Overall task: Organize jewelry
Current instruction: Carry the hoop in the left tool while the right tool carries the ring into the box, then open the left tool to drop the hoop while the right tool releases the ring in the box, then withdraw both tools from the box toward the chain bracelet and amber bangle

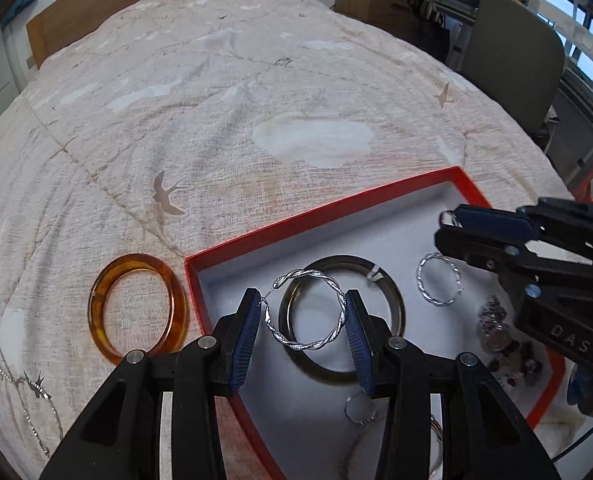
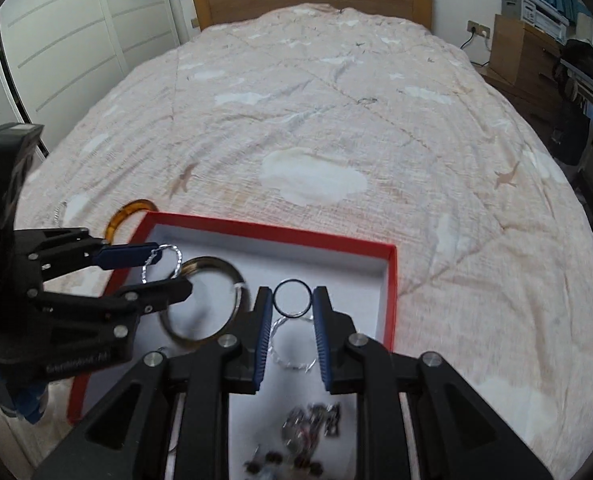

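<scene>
Two hoops: left gripper (image 1: 304, 322) clamps twisted one (image 1: 305, 311), right gripper (image 2: 292, 322) black ring (image 2: 292, 297).

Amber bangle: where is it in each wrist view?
Left wrist: amber bangle lies whole on the quilt, lower left, just outside the red box.
Right wrist: amber bangle at left, partly hidden behind the box's far-left corner.
Shared landmark: red box.
</scene>
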A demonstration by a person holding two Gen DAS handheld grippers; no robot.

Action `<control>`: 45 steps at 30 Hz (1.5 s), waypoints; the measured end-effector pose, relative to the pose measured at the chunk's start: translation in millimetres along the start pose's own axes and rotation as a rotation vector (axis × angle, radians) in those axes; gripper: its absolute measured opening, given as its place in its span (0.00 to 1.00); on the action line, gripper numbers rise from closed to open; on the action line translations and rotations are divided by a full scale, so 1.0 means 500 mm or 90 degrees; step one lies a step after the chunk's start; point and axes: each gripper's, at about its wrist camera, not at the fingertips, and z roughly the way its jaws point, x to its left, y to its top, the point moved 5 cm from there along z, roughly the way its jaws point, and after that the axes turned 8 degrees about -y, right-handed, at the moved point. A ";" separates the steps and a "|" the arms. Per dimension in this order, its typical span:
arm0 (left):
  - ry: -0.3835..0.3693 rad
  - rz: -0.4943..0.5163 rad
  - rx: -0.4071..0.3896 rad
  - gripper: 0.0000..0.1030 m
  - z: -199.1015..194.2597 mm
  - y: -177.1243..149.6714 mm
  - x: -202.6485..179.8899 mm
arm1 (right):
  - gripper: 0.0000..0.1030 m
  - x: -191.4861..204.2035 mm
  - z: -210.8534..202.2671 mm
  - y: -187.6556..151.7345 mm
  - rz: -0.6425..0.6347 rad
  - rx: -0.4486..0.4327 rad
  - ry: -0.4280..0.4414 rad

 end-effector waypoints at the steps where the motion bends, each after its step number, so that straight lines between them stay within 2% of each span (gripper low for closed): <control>1: 0.002 0.004 0.000 0.41 0.003 -0.002 -0.001 | 0.19 0.002 0.015 0.004 -0.007 0.009 -0.003; 11: 0.021 0.029 0.000 0.42 0.036 -0.006 -0.010 | 0.19 -0.001 0.083 -0.002 -0.032 0.079 -0.038; 22: 0.013 0.022 -0.002 0.42 0.021 -0.013 -0.009 | 0.20 -0.002 0.059 -0.001 -0.044 0.070 -0.048; 27: 0.014 0.025 -0.007 0.53 -0.005 -0.020 -0.018 | 0.20 -0.003 -0.010 0.005 -0.035 0.040 -0.055; 33: 0.013 0.015 -0.035 0.54 -0.089 -0.039 -0.030 | 0.20 0.011 -0.134 -0.019 -0.003 0.005 -0.059; 37: 0.005 -0.008 -0.059 0.55 -0.160 -0.077 -0.035 | 0.27 0.029 -0.222 -0.057 0.026 -0.015 -0.073; 45: 0.018 -0.046 -0.114 0.55 -0.307 -0.169 -0.035 | 0.28 0.085 -0.386 -0.168 0.104 -0.051 -0.075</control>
